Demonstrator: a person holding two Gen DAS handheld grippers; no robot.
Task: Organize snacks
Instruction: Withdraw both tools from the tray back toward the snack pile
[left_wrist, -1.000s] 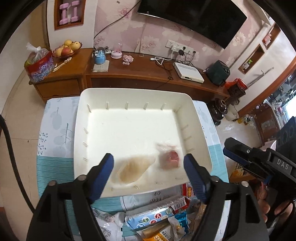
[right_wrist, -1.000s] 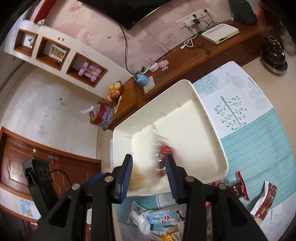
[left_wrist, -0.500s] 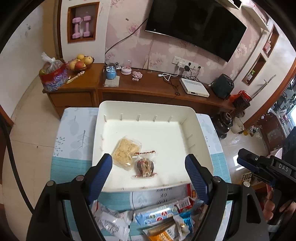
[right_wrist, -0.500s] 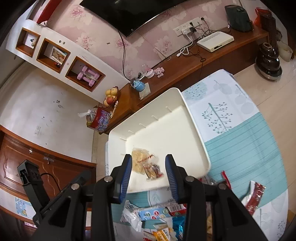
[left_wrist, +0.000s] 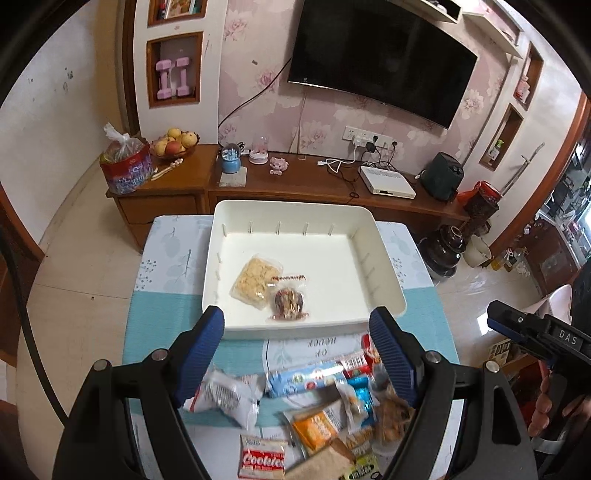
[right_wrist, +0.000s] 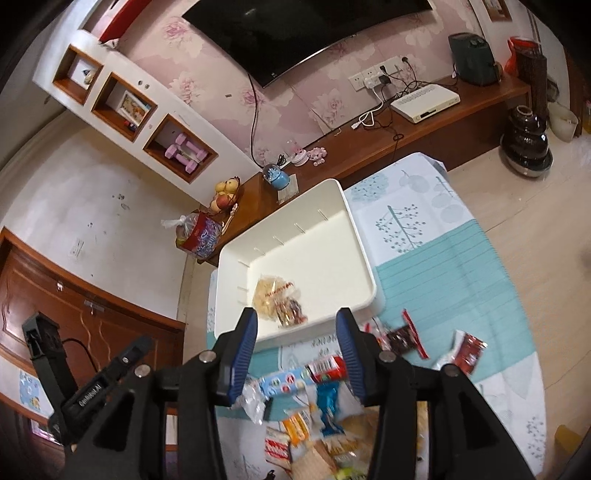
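White plastic forms the bin (left_wrist: 384, 291), a shallow rectangular tray with slotted inner walls, set on a table (left_wrist: 155, 332) covered by a teal-and-white leaf-print cloth. Two packets lie on the bin floor toward its near left part: a clear packet of pale yellow cracker (left_wrist: 255, 282) and, touching its right edge, a clear packet with dark reddish contents (left_wrist: 290, 302).

Left gripper (left_wrist: 297, 341): jaws spread wide, nothing between the blue pads, positioned above the near rim of the bin and the snack pile.

Right gripper (right_wrist: 297, 339): jaws opening, nothing between the pads; in the right wrist view the bin's near edge and the two packets appear in the gap beyond the fingertips.

Loose snacks (left_wrist: 321, 402) are heaped on the table on the near side of the bin. The heap includes a white wrapper (left_wrist: 225, 397), a light blue bar (left_wrist: 303, 378), an orange packet (left_wrist: 317, 428) and a red-and-white "Cookies" pack (left_wrist: 263, 456). Two dark red packets (right_wrist: 469, 349) lie apart to the right on the cloth.

A hand (left_wrist: 554, 406) grips the handle of the right gripper at the right edge of the left wrist view.
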